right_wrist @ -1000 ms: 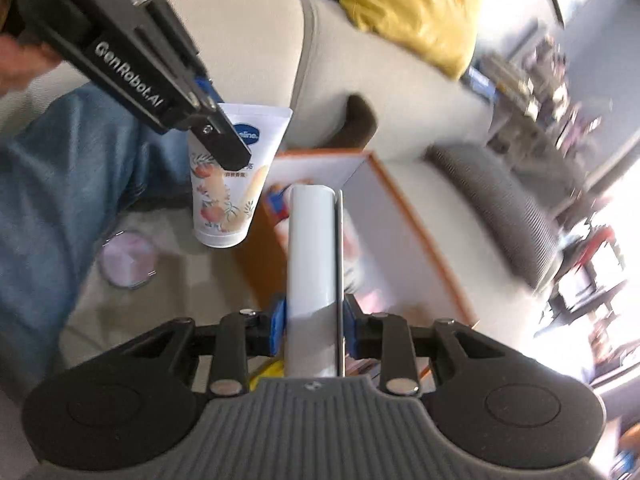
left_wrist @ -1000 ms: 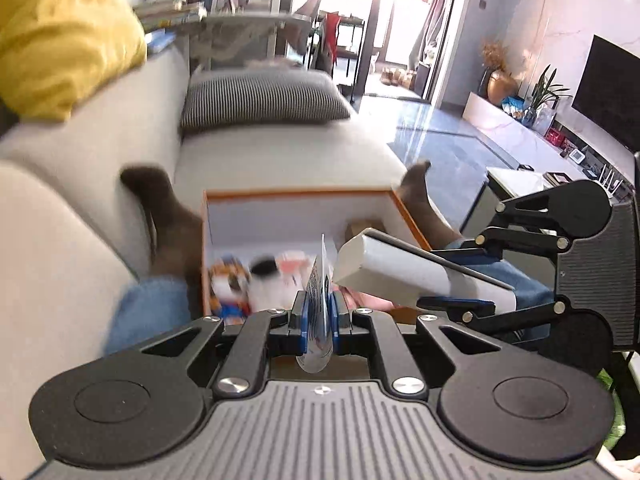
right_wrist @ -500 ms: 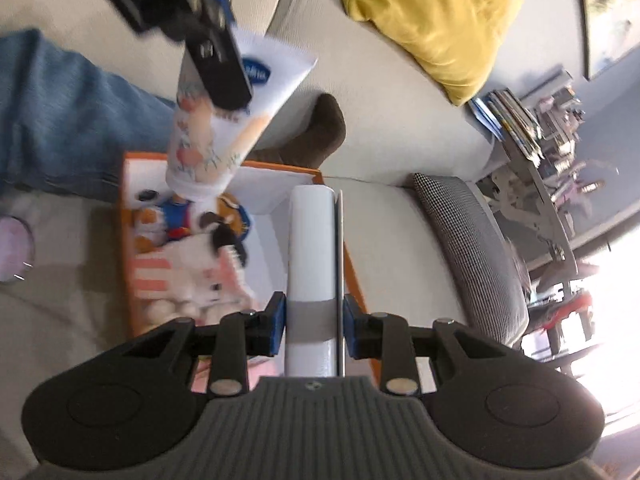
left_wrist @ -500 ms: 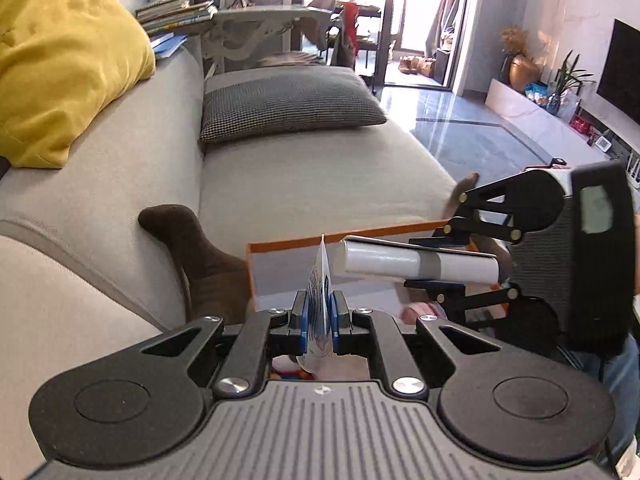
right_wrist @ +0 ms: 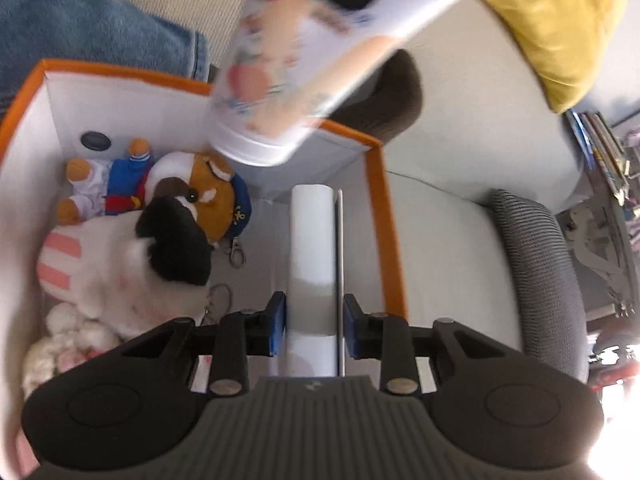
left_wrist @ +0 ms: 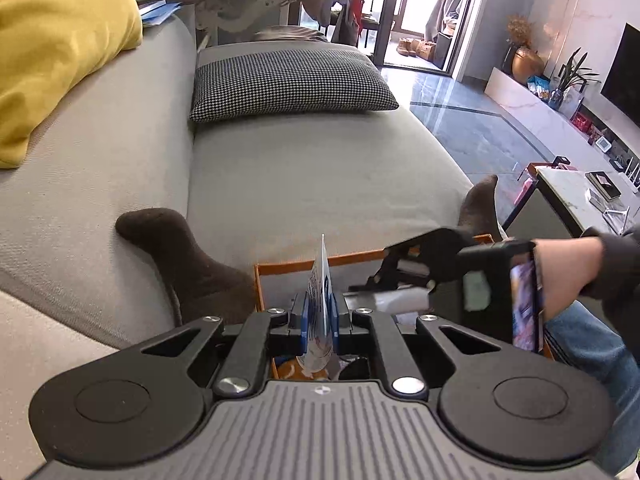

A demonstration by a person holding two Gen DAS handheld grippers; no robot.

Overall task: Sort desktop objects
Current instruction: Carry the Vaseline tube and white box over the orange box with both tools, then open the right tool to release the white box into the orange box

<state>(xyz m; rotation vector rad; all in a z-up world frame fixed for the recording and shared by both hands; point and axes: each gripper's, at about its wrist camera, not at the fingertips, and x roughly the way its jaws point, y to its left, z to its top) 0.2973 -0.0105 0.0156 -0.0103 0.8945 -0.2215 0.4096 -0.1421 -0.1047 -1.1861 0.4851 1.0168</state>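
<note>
An orange-rimmed box [right_wrist: 384, 220] with white walls sits on the sofa. In it lie a sailor dog plush [right_wrist: 192, 196] and a white plush with pink stripes [right_wrist: 100, 272]. My left gripper [left_wrist: 319, 312] is shut on the flat crimped end of a lotion tube [left_wrist: 320, 292], which hangs cap down over the box; in the right wrist view the lotion tube [right_wrist: 312, 60] is blurred. My right gripper [right_wrist: 314, 320] is shut on a white cylinder with a grey band [right_wrist: 312, 248], which points down into the box's right side. In the left wrist view the right gripper [left_wrist: 420, 276] sits low at the right.
A person sits on the grey sofa [left_wrist: 300, 184], with socked feet [left_wrist: 188, 256] and jeans [right_wrist: 80, 28] beside the box. A houndstooth pillow [left_wrist: 292, 80] and a yellow cushion [left_wrist: 60, 40] lie further back. A low table [left_wrist: 580, 196] stands to the right.
Both grippers have travelled over the box with their loads. The right gripper has dropped and rolled, so the box interior now fills its view, and the lotion tube looms closer above it.
</note>
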